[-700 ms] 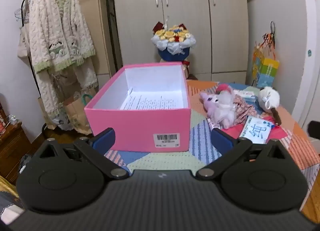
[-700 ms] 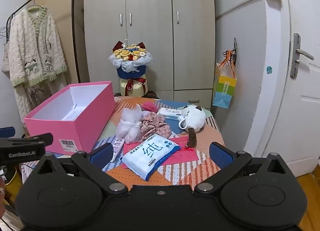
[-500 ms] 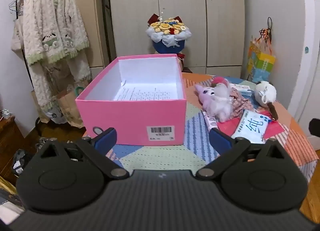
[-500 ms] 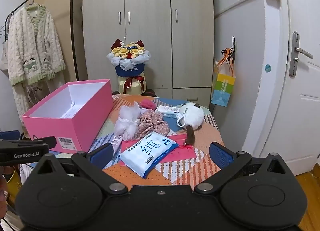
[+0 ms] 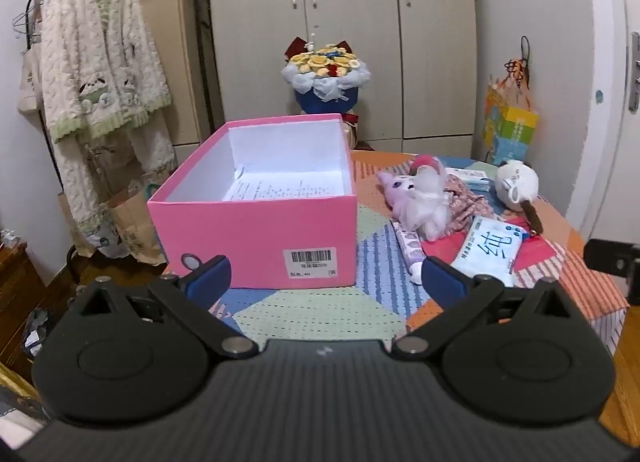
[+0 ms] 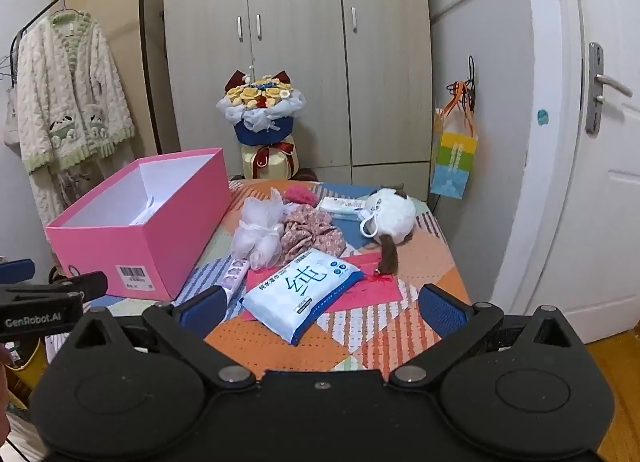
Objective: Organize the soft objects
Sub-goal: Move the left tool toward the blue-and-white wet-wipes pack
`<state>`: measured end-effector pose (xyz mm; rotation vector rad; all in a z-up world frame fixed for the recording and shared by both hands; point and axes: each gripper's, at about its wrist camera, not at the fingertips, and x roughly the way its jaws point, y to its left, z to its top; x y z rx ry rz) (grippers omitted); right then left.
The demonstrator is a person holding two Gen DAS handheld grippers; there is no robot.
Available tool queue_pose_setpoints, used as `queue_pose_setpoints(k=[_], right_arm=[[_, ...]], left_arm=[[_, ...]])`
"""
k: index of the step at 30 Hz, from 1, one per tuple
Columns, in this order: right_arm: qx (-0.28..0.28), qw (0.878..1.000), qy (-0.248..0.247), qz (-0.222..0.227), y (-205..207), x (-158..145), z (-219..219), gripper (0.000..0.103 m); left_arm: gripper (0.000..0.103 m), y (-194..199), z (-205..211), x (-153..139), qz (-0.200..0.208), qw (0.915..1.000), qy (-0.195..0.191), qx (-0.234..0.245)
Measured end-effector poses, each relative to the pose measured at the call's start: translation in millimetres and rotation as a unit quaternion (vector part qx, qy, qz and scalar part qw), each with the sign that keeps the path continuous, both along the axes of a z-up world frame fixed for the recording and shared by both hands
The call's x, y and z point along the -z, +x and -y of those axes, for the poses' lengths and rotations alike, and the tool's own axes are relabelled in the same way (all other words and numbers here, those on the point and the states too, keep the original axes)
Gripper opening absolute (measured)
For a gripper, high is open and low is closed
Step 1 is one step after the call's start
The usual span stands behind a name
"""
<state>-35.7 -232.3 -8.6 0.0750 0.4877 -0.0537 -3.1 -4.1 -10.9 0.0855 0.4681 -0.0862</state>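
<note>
Both units same build: left gripper (image 5: 325, 276) and right gripper (image 6: 322, 304) matte black, ribbed housing, two round discs, silver pivot screws, blue pads on jaws. White "GenRobot.AI" lettering on left unit's side, seen in right wrist view.

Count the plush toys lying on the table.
2. A purple-and-white plush toy lies just right of the pink box, against the floral cloth. A round white plush toy sits toward the table's far right. The pile may hide others.

Wide-apart jaws hover empty over the wipes pack (image 6: 302, 294) — pink box (image 6: 160, 238) left
</note>
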Motion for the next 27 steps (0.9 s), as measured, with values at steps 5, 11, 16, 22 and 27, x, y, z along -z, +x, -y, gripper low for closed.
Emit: queue_pose_setpoints(k=[5, 11, 16, 22, 27], right_arm=[[-0.002, 1.000, -0.002, -0.003, 1, 2, 1, 0.103], [-0.005, 1.000, -0.009, -0.001, -1, 1, 0, 0.103], [-0.024, 1.000, -0.006, 0.012, -3, 0, -2, 0.103], [-0.030, 0.999, -0.017, 0.024, -9, -4, -5, 0.103], [-0.034, 0.999, -0.021, 0.035, -16, -6, -6, 0.103]], left_arm=[[0.103, 4, -2, 1, -0.003, 0.9999, -0.009, -0.004], [0.103, 6, -1, 7, -0.002, 0.9998, -0.005, -0.018], [0.103, 5, 3, 7, -0.002, 0.9999, 0.006, -0.008], [0.103, -1, 5, 5, 0.008, 0.9998, 0.016, -0.004], [0.103, -7, 6, 4, 0.017, 0.9996, 0.020, 0.006]])
